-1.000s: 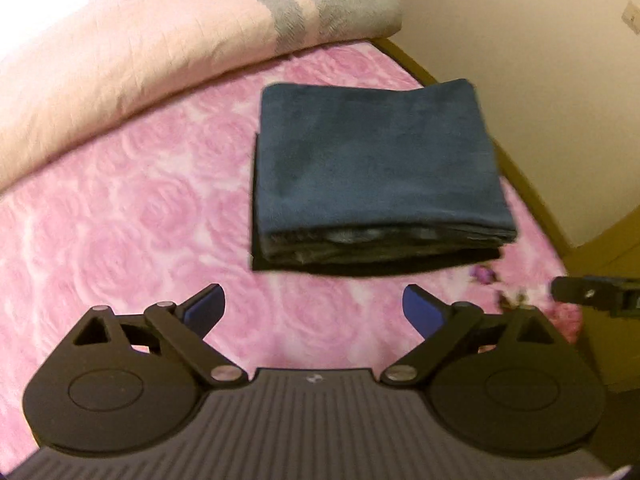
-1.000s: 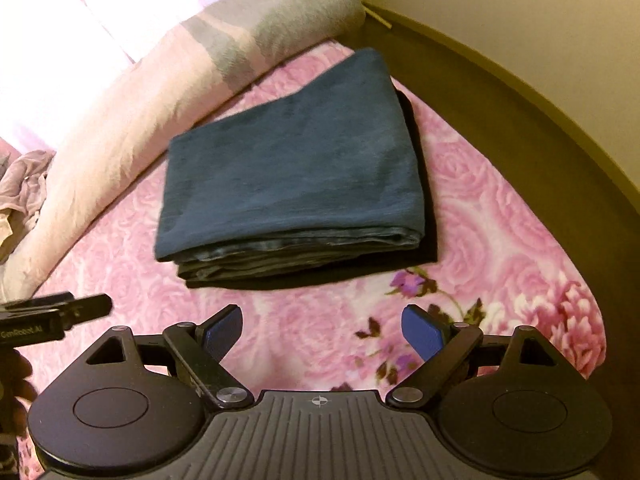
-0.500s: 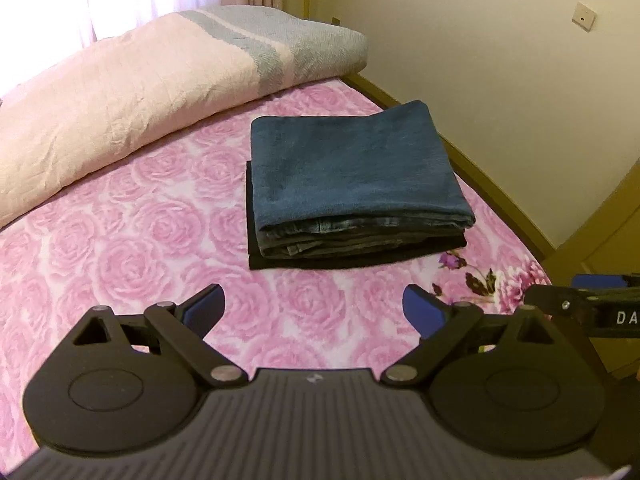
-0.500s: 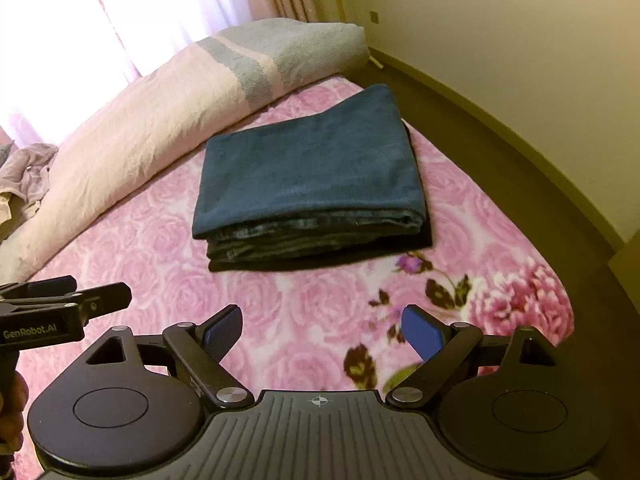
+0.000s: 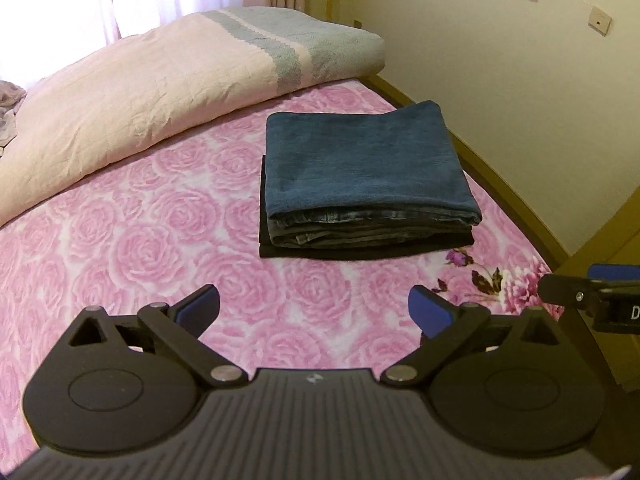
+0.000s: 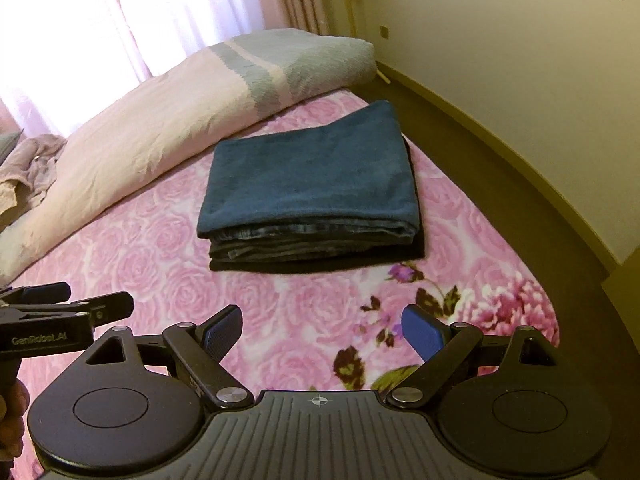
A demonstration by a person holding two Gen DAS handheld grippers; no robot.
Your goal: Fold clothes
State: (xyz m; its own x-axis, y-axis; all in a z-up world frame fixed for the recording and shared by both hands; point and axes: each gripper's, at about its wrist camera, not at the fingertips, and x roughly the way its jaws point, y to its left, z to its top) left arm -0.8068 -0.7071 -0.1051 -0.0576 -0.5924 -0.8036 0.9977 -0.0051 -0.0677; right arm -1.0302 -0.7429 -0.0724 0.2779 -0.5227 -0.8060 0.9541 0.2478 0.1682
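Folded blue jeans lie flat on a folded black garment on the pink rose bedspread. The stack also shows in the right wrist view, the jeans above the black garment. My left gripper is open and empty, held back from the stack's near edge. My right gripper is open and empty, also short of the stack. Each gripper shows at the edge of the other's view: the right gripper and the left gripper.
A rolled pink and grey quilt lies along the far side of the bed. Crumpled clothes sit at the far left. A wall and dark floor run along the bed's right side.
Both grippers have drawn back and up from the folded stack, which now looks smaller and farther. Both stay open. The stack has not moved.
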